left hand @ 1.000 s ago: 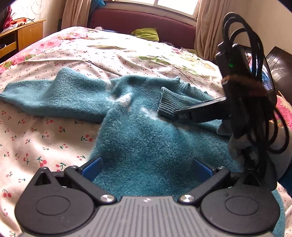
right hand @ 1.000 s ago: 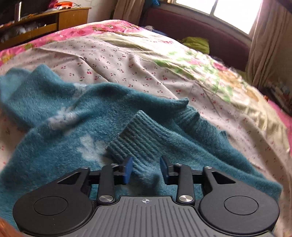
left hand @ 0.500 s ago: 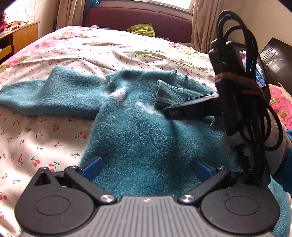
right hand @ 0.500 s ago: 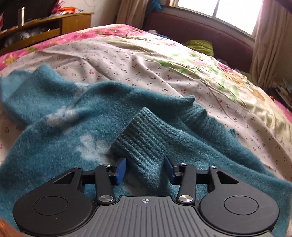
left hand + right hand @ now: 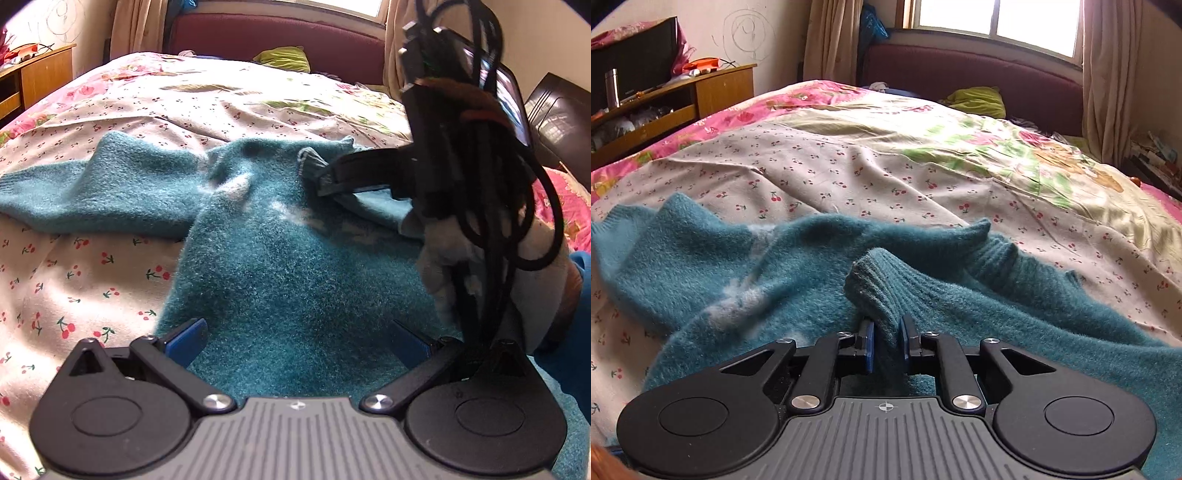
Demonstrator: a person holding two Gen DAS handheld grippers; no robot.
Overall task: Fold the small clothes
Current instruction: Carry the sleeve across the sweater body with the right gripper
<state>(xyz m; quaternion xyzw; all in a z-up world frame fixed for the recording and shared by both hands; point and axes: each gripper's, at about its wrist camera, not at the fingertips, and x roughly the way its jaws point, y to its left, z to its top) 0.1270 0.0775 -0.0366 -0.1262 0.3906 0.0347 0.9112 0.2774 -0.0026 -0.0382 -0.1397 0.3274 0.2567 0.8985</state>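
Teal sweater (image 5: 280, 258) spread flat on the bed (image 5: 229, 99), on a cherry-print sheet, one sleeve stretched out to the left. Right claw (image 5: 885, 345) closed on the ribbed cuff (image 5: 875, 291) of the other sleeve, cuff lifted over the sweater body. Left claw (image 5: 295, 338) wide open, low over the sweater's near part, gripping nothing

My left gripper (image 5: 297, 341) and right gripper (image 5: 885, 345) were black, with blue finger pads (image 5: 186, 339), silver screws (image 5: 963, 401) (two each), ribbed grey housings and looped black cables (image 5: 517, 177).
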